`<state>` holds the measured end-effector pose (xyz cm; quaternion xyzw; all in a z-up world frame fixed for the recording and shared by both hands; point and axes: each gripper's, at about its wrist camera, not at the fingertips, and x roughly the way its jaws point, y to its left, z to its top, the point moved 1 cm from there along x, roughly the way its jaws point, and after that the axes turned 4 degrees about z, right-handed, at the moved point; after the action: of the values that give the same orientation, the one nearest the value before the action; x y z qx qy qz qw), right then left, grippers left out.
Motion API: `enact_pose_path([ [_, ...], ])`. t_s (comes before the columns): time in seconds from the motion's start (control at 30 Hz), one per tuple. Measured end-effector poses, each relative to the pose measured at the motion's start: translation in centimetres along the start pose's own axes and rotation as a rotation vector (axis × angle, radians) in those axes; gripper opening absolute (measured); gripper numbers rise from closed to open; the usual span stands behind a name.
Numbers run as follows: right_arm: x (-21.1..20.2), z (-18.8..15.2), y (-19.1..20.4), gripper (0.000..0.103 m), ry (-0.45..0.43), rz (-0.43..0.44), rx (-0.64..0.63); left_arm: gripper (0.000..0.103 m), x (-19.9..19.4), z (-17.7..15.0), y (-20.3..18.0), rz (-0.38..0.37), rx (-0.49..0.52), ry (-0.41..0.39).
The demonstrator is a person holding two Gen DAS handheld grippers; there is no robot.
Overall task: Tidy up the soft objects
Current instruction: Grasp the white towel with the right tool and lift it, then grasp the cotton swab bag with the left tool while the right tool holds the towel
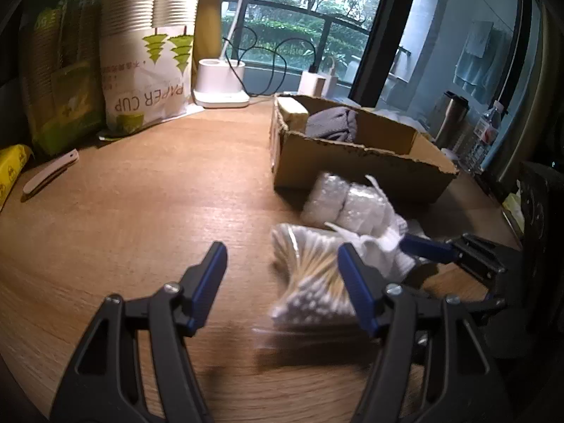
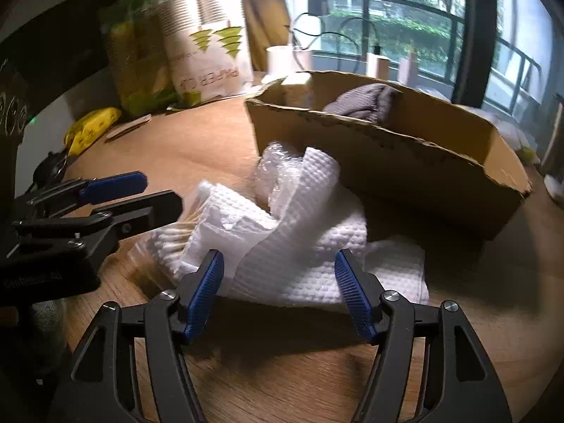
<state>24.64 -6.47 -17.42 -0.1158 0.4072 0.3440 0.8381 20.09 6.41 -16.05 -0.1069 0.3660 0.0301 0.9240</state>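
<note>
The left gripper (image 1: 282,282) is seen at lower centre of its own view with jaws spread and nothing held; the bag of cotton swabs (image 1: 310,278) lies on the wooden table (image 1: 141,211) partly between the fingers, against the right-hand one. The right gripper (image 2: 278,289) is likewise spread in its own view, with the folded white cloth (image 2: 303,239) lying between and just beyond its fingertips. Only the left view shows the two wrapped white rolls (image 1: 343,202) clearly, just in front of the cardboard box (image 1: 352,162) at centre right; in the right view they appear as crumpled clear plastic behind the cloth. The grey fabric (image 2: 366,102) inside the box is recorded in both views. The paper cup packs (image 1: 148,56) stand at upper left of the left view, and a yellow packet (image 2: 93,127) is noted at left of the right view.
</note>
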Motion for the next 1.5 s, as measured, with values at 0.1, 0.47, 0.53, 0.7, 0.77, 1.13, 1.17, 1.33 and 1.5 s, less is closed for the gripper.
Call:
enact_pose_path([
  [0.1,1.0,-0.2,1.1,0.059,0.030,-0.022,-0.058,0.067,-0.1,-0.1,0.0,0.000,-0.001,-0.001],
  [0.47,-1.5,-0.2,1.8,0.010,-0.056,-0.017,-0.105,0.067,-1.3,-0.4,-0.5,0.018,0.013,-0.012],
  [0.53,-2.9,0.0,1.4,0.010,-0.094,-0.014,-0.090,0.067,-1.5,-0.4,-0.5,0.020,0.015,-0.014],
  [0.7,-7.1,0.4,0.1,0.010,-0.195,-0.002,-0.039,0.067,-2.0,-0.2,-1.2,0.024,0.027,-0.020],
  [0.77,-8.3,0.4,-0.4,0.010,-0.222,-0.006,-0.028,0.067,-2.2,-0.3,-1.7,0.023,0.036,-0.021],
  [1.13,-12.2,-0.9,-4.2,0.010,-0.289,-0.075,0.044,0.067,-1.7,-0.5,-3.8,0.018,0.080,-0.006],
  [1.17,-12.3,-1.0,-4.4,0.010,-0.289,-0.081,0.047,0.067,-1.6,-0.4,-4.0,0.018,0.082,-0.004],
  [1.33,-11.8,-1.9,-6.1,0.010,-0.269,-0.106,0.084,0.067,-0.7,-0.5,-4.0,0.039,0.087,0.014],
  [1.5,-9.9,-3.0,-7.2,0.010,-0.205,-0.139,0.103,0.067,0.5,-0.7,-3.6,0.074,0.091,0.044],
])
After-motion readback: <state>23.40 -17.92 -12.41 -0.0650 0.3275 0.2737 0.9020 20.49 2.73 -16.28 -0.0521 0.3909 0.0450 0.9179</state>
